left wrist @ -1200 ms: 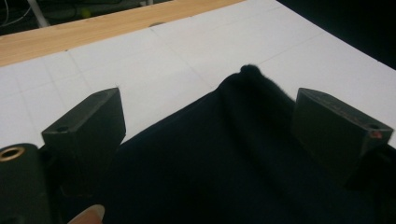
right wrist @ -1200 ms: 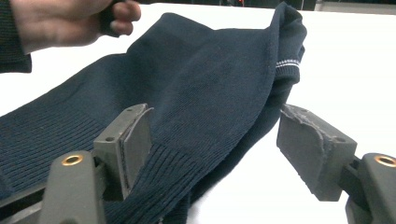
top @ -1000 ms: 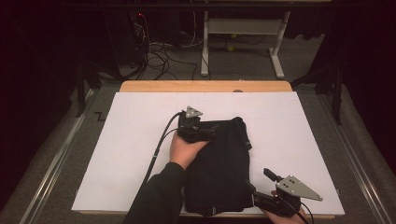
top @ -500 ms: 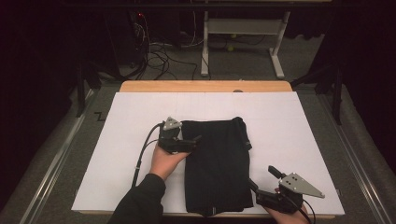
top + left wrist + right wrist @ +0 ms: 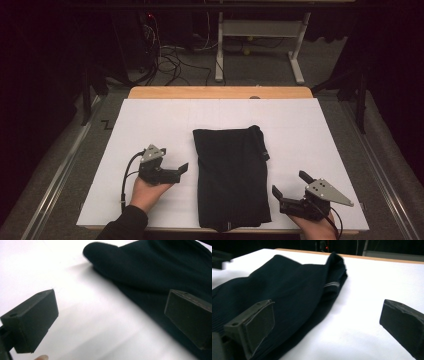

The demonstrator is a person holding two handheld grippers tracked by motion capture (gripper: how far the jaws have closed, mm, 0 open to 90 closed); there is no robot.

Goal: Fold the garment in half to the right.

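In the high view, a folded cloth (image 5: pixel 231 177) lies in the middle of the table (image 5: pixel 310 130), a bit toward the bottom of the frame. The left gripper (image 5: pixel 172 172) sits at the lower left, just beside the cloth's left edge and not touching it. The right gripper (image 5: pixel 292 187) sits at the lower right, near the cloth's bottom right corner. A hand (image 5: pixel 147 192) comes in from the bottom under the left gripper. Cables (image 5: pixel 172 55) lie on the floor at the top, behind the table.

left claw (image 5: pixel 172 172): black, grey three-cornered plate, black cable | right claw (image 5: pixel 295 192): same | left sleeve (image 5: pixel 122 225): dark
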